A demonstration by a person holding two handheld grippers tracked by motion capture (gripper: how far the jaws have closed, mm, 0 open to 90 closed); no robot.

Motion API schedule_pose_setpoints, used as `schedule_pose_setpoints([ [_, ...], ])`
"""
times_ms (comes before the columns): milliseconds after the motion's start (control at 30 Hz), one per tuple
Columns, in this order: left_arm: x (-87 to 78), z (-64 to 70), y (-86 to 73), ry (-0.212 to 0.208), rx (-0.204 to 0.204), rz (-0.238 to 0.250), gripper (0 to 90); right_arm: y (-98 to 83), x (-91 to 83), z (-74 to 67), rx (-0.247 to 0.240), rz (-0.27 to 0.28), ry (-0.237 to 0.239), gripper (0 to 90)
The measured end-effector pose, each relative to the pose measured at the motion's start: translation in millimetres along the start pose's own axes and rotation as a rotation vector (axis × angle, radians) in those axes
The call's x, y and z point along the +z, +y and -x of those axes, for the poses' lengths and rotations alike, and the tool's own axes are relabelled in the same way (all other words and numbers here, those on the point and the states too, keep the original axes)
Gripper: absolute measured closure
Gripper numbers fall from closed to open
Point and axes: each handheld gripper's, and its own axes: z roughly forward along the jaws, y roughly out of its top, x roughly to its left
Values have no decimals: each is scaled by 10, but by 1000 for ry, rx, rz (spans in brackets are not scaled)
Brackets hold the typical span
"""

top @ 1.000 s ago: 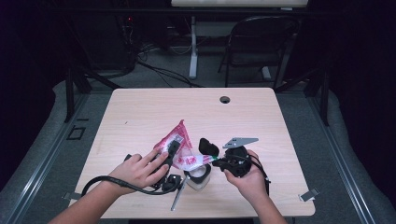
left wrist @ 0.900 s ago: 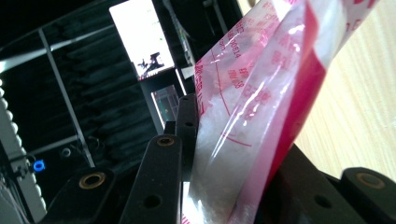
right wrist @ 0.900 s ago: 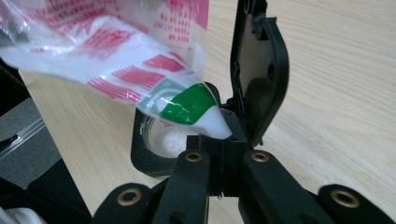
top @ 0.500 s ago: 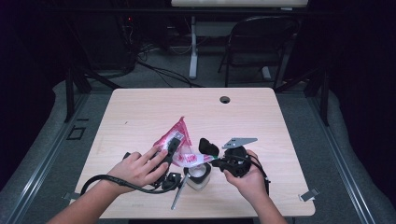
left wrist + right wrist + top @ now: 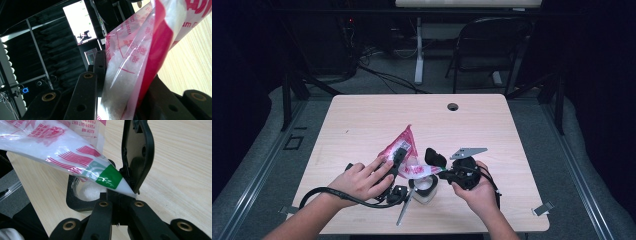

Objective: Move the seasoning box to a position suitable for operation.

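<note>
A red-and-white plastic bag (image 5: 398,145) of white grains hangs tilted between both grippers, low over the table's front middle. My left gripper (image 5: 396,161) is shut on the bag's body (image 5: 130,62), which fills the gap between its jaws (image 5: 122,100). My right gripper (image 5: 437,165) is shut on the bag's lower corner, the one with a green patch (image 5: 110,176), pinching the tip (image 5: 128,191). Under that corner stands a clear cup in a black ring (image 5: 72,200) with white grains inside; in the high view the cup (image 5: 426,186) sits between the two hands.
The wooden table (image 5: 492,130) has a cable hole (image 5: 452,106) near its far edge and a metal clip (image 5: 544,209) at its front right. A folding chair (image 5: 492,45) stands behind the table. A lit monitor (image 5: 80,22) hangs off to the side.
</note>
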Motion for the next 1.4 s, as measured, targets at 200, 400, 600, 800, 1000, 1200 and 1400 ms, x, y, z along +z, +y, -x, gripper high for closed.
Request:
schedule_pose_setpoints([
  [200, 6, -3, 2, 12, 20, 0, 763, -5, 10, 1, 6, -4, 4, 900],
  [400, 20, -19, 14, -1, 13, 5, 761, -9, 30, -7, -1, -14, -7, 900],
  [600, 21, 31, 21, -11, 23, 8, 761, -15, 39, -1, 0, -21, -9, 900],
  [800, 16, 27, 18, -17, 19, 5, 761, -12, 45, -7, -4, -20, -12, 900],
  [1000, 17, 107, 45, -21, 18, 20, 761, -11, 34, -3, 2, -23, -18, 900],
  [1200, 18, 107, 38, -39, 12, 10, 762, -9, 33, -9, -2, -15, -13, 900],
  [1400, 19, 103, 21, -27, -5, 2, 761, -3, 40, -29, -6, -10, -9, 900],
])
